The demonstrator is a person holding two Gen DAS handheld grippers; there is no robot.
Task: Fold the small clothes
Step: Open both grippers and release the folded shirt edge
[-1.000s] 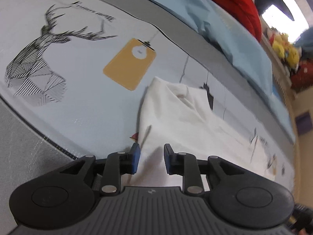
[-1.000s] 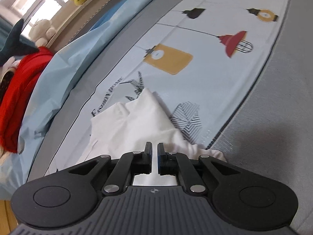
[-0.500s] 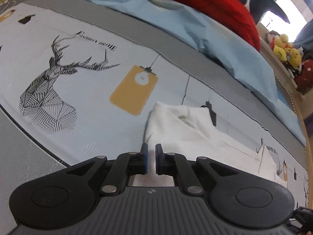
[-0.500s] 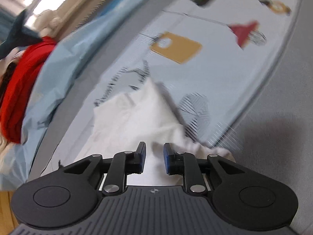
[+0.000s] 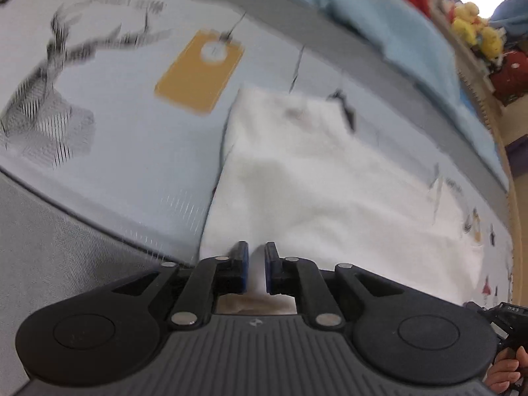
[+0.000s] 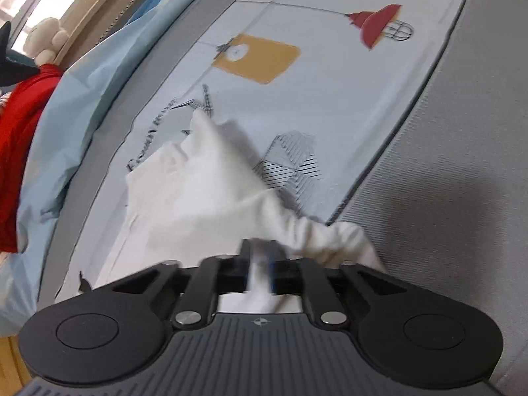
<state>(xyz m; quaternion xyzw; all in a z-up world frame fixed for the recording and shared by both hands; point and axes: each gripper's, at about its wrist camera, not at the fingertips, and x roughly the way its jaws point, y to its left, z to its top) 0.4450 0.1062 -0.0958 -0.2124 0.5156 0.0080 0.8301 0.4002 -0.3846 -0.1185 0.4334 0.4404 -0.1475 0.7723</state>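
Left wrist view: left gripper [image 5: 256, 255] tilts steeply down, jaws opening around white garment [image 5: 313, 171].

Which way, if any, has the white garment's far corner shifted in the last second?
No. The far corner of the white garment still lies just right of the yellow tag print on the sheet, as before.

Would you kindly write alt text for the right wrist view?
The right gripper, its jaws closing, has a fold of the white garment between its fingers. The garment lies rumpled on a pale blue bedsheet printed with lamps, with a red cloth at the far left.
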